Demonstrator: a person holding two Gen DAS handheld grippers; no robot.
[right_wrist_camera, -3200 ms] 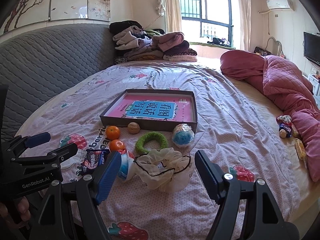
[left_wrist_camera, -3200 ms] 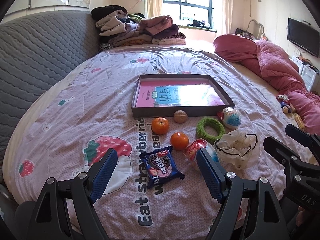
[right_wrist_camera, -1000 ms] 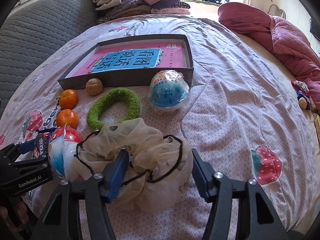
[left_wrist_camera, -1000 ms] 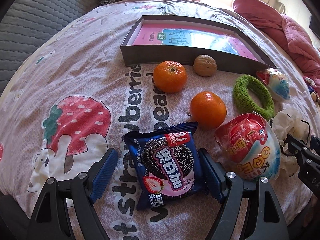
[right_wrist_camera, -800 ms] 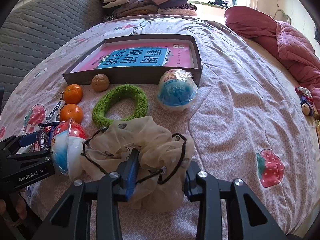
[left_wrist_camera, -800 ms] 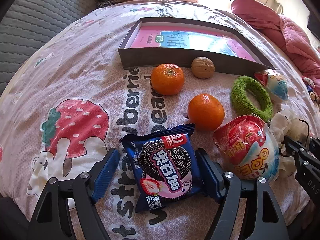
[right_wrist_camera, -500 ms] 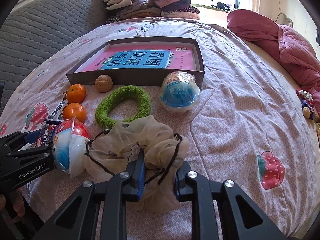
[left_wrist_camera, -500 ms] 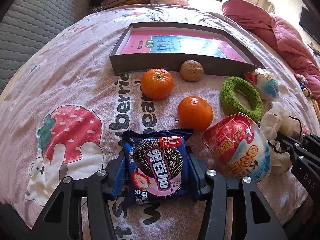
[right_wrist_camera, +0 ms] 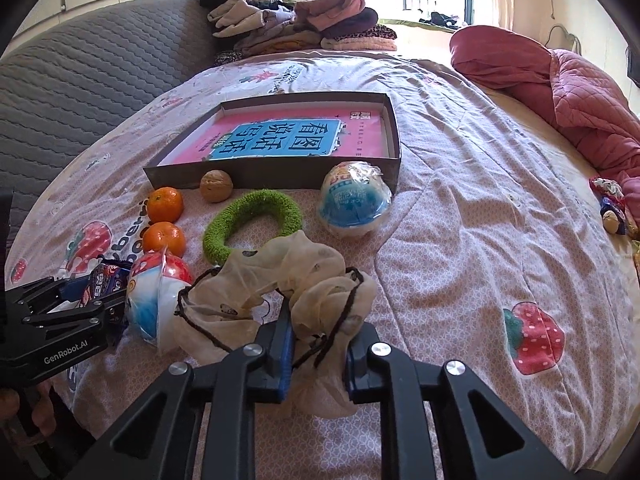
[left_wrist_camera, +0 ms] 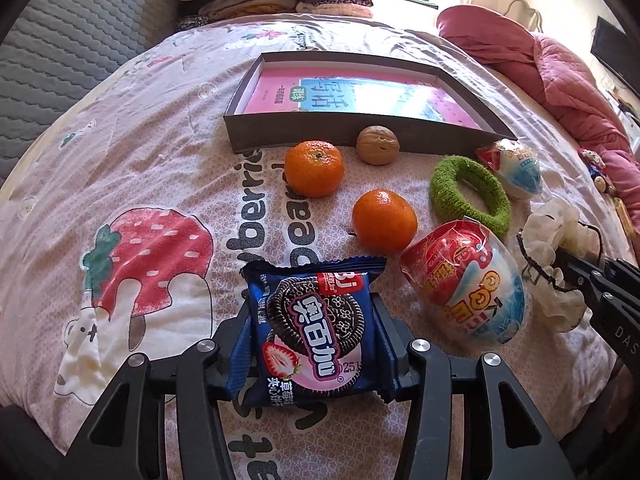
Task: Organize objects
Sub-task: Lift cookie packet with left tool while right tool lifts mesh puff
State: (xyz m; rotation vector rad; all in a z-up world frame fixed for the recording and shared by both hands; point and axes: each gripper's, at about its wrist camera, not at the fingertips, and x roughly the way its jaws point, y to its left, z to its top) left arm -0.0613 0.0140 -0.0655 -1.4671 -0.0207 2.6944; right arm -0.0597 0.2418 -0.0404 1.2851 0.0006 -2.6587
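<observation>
Gripping from both sides at once, the left gripper (left_wrist_camera: 314, 344) is clenched on the cookie packet (left_wrist_camera: 316, 332), its fingers (left_wrist_camera: 240, 332) pressing the packet's two long edges so the flat wrapper bows slightly between them — a sensible hold for something thin lying on a soft bedspread (left_wrist_camera: 160, 160). The right gripper (right_wrist_camera: 318, 344) is pinched tight on the cream hair scrunchie (right_wrist_camera: 280, 292), catching a bunch of the loose fabric near its lower edge; the rest flops forward over the jaws.

Both things sit low on the bed, nearest the person, well short of the shallow box (right_wrist_camera: 394, 136) that holds a pink book (right_wrist_camera: 280, 136). That box looks like the place meant for the loose items, which lie in a scatter before its near wall: two tangerines (left_wrist_camera: 314, 168) (left_wrist_camera: 384, 220), a walnut (left_wrist_camera: 378, 145) touching the wall, a green ring (left_wrist_camera: 470, 196), a blue-and-white wrapped ball (right_wrist_camera: 354, 204) and a red wrapped ball (left_wrist_camera: 466, 280) just beside the packet.

Taking the two nearest pieces first probably keeps the path to the box open.
</observation>
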